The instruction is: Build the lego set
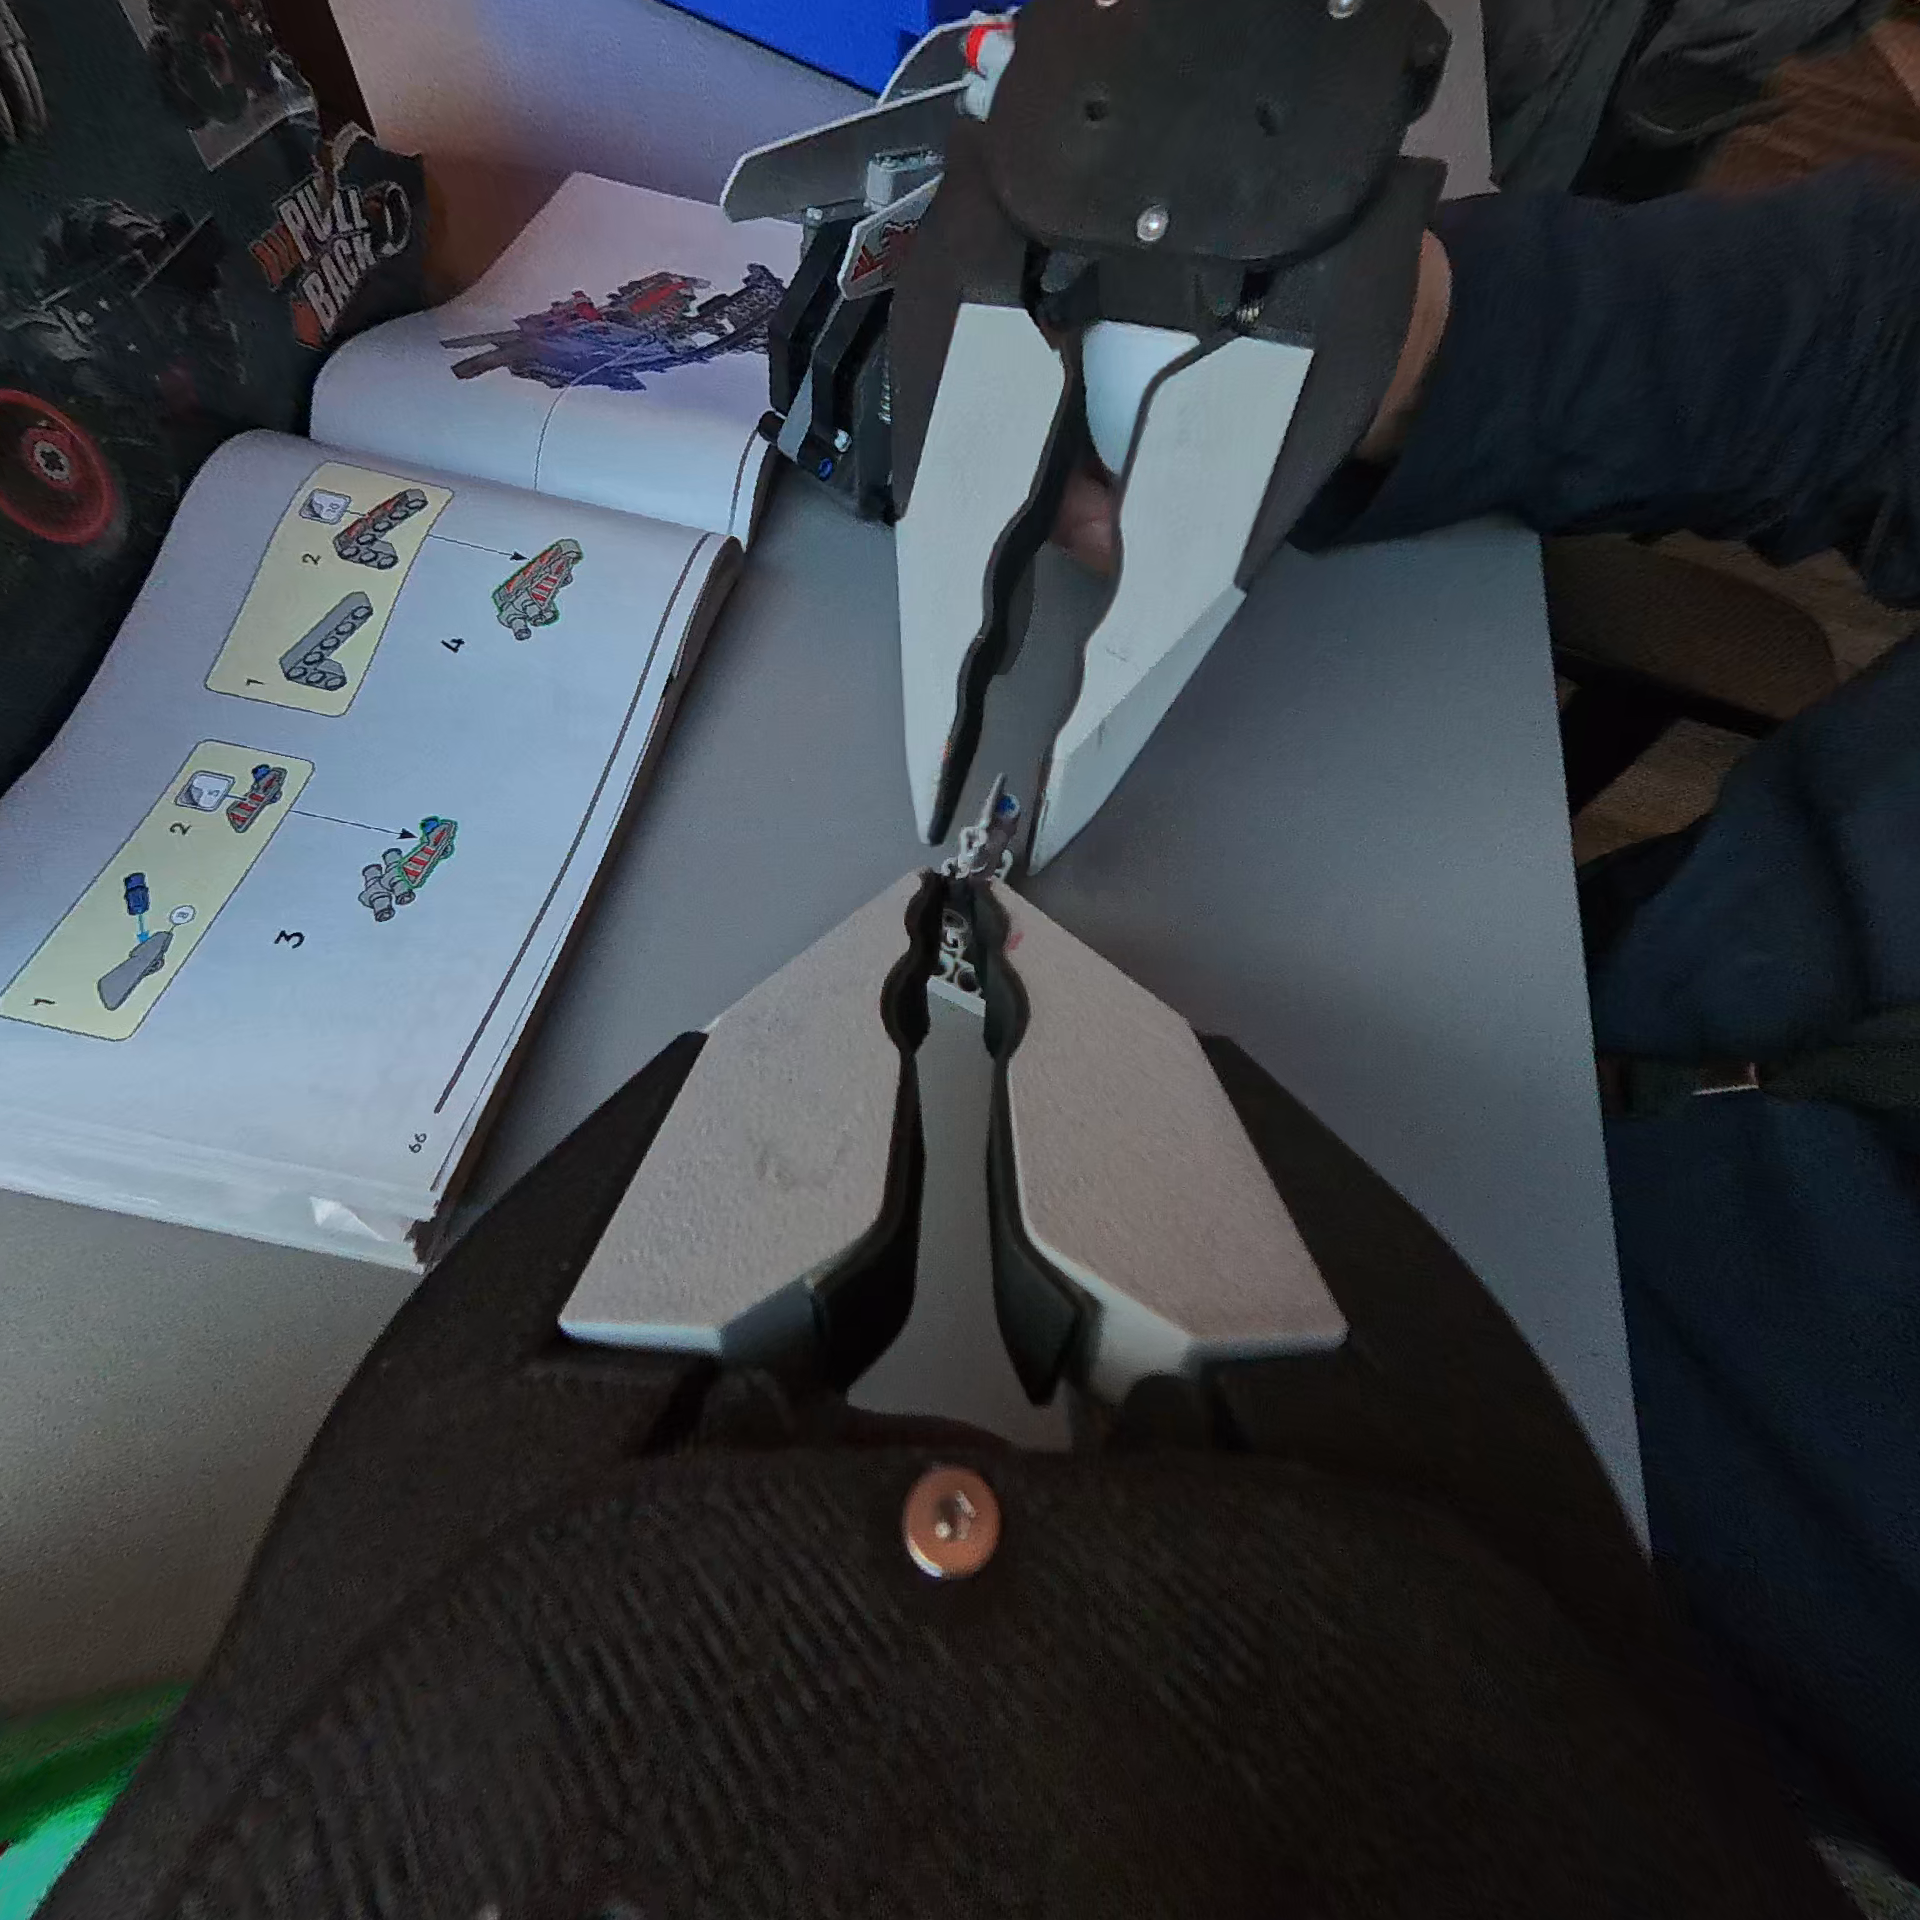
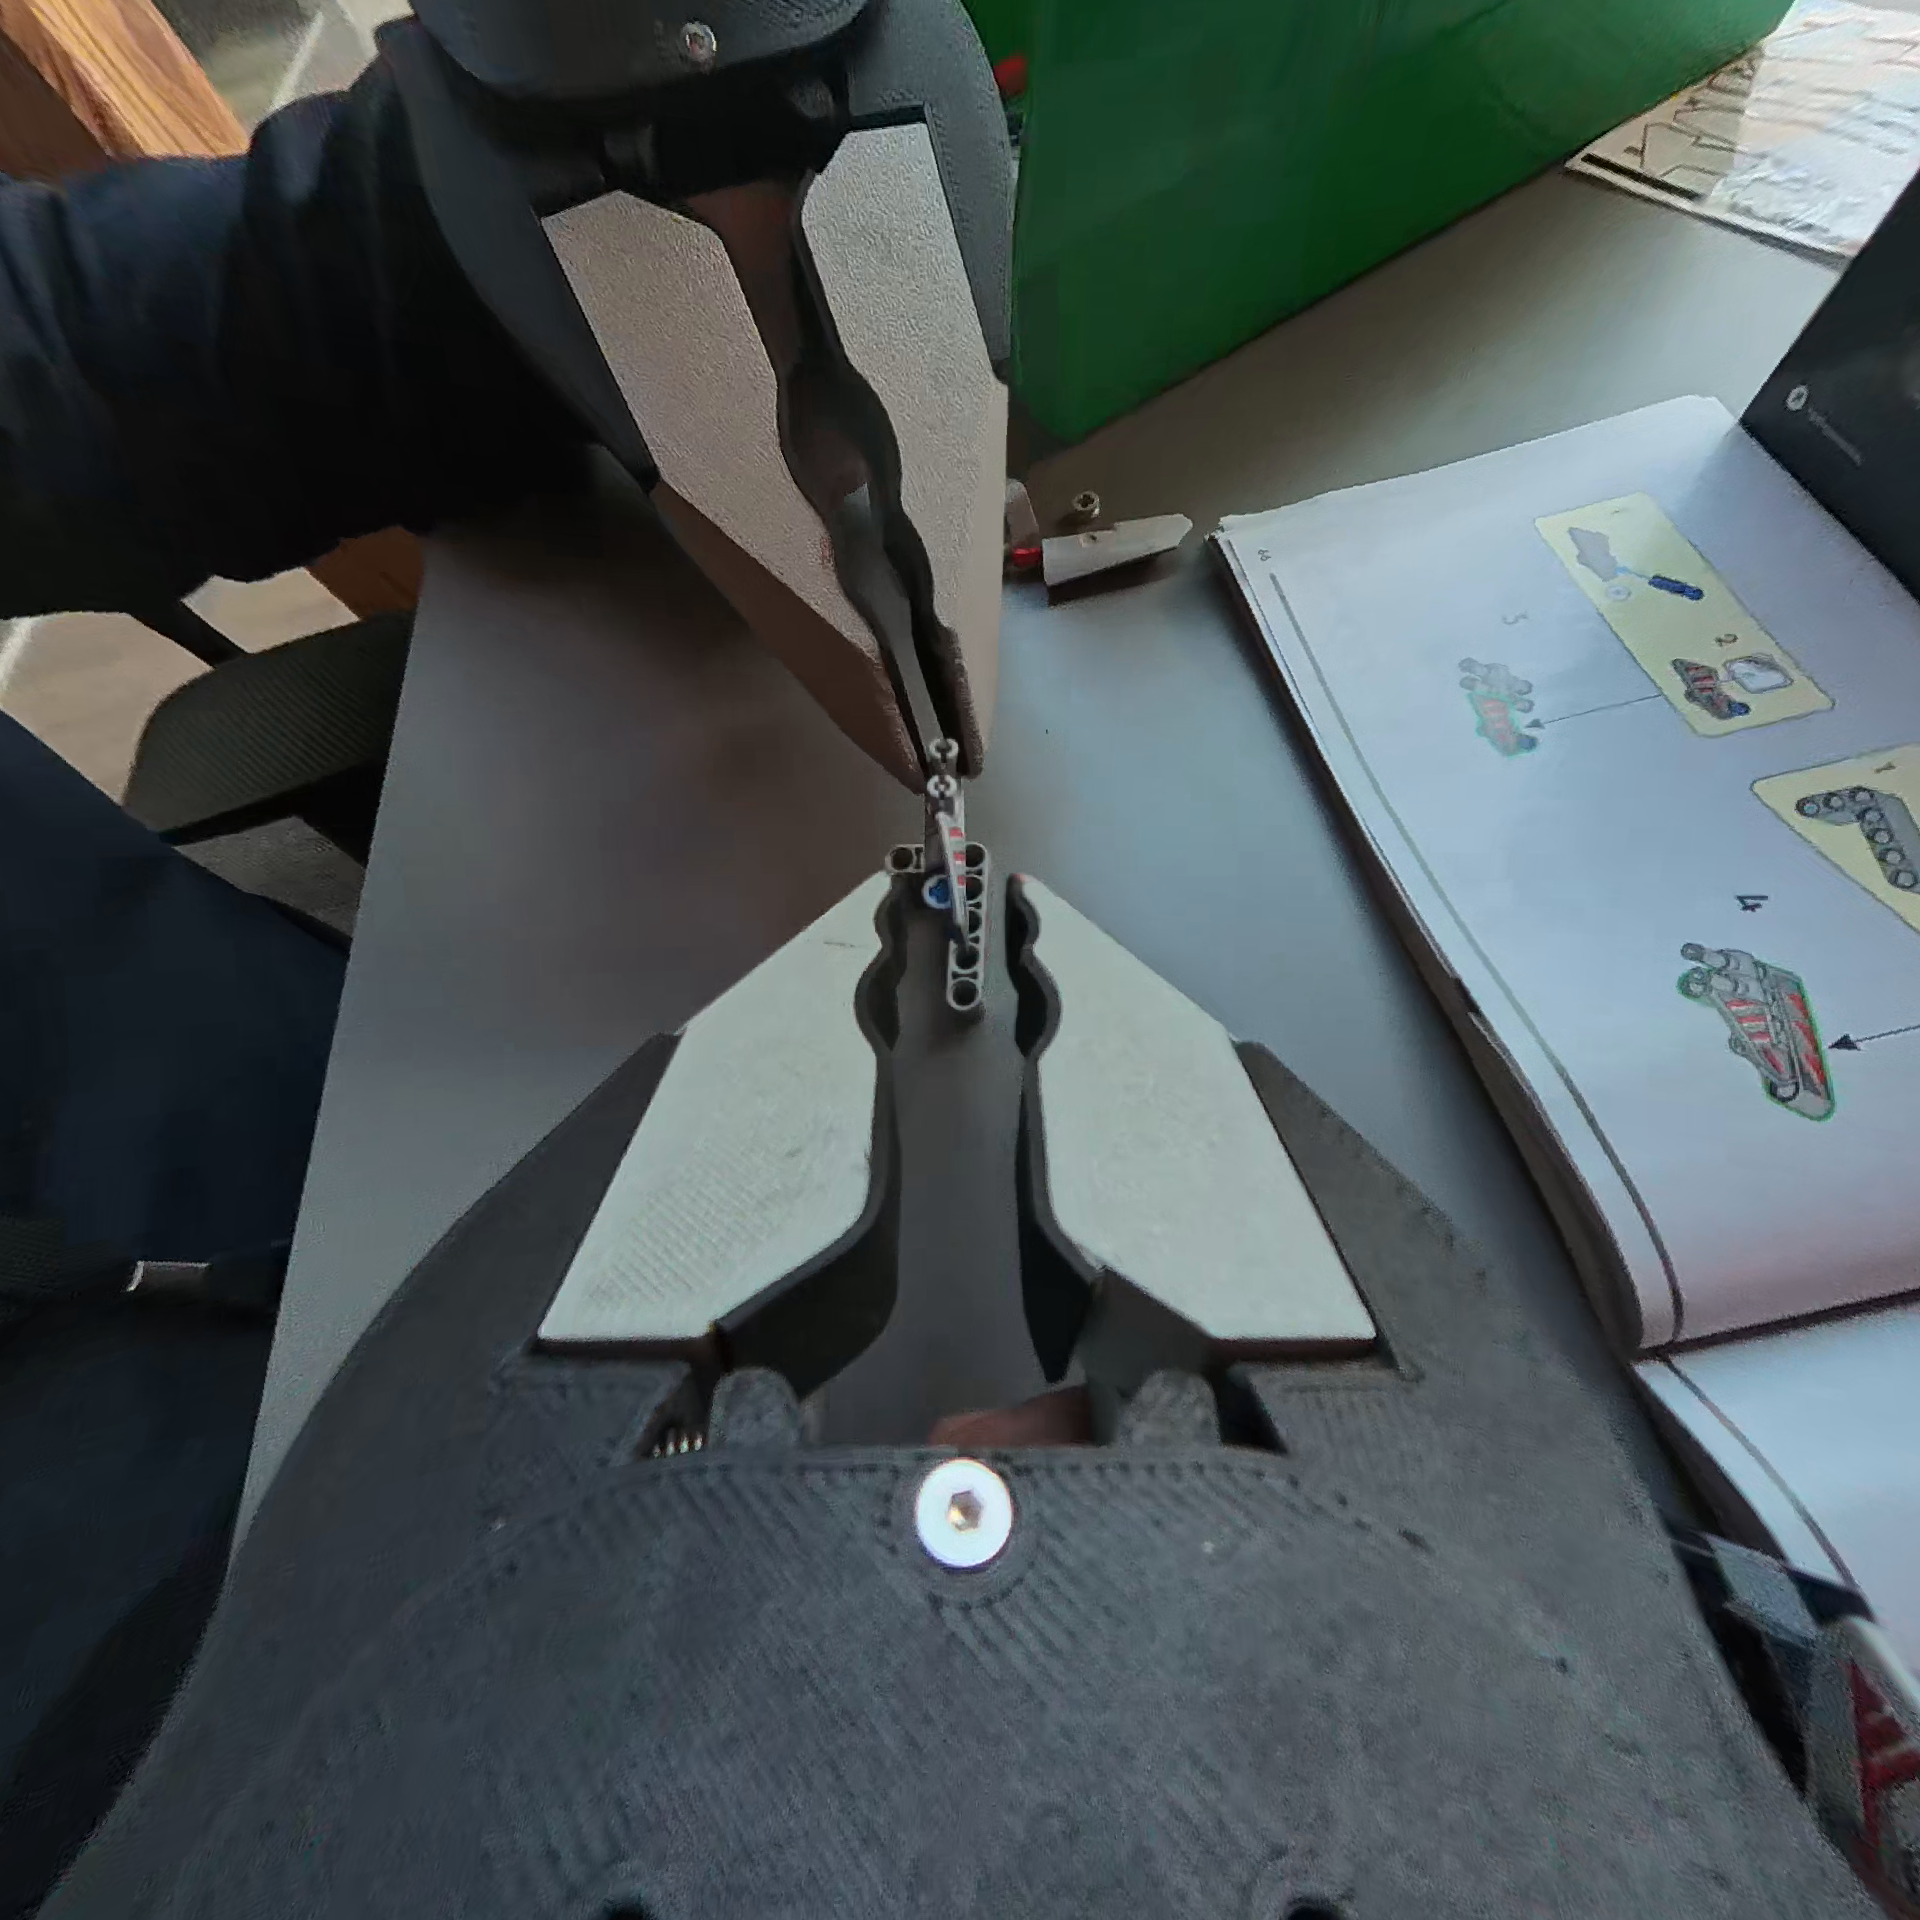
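My left gripper and right gripper meet tip to tip above the grey table. Between them is a small lego assembly. In the right wrist view a grey beam with holes lies between my right fingers, with a blue pin beside it. A small grey piece with red stripes runs from the beam up into the left gripper, which is shut on its end. In the left wrist view the right gripper comes down from above around the blue-pinned part.
An open instruction booklet lies on the table, also in the right wrist view. A partly built model and the set's box stand behind it. Loose grey parts lie by a green container. The table edge borders a chair. Less than 4 cm separates the two grippers' tips.
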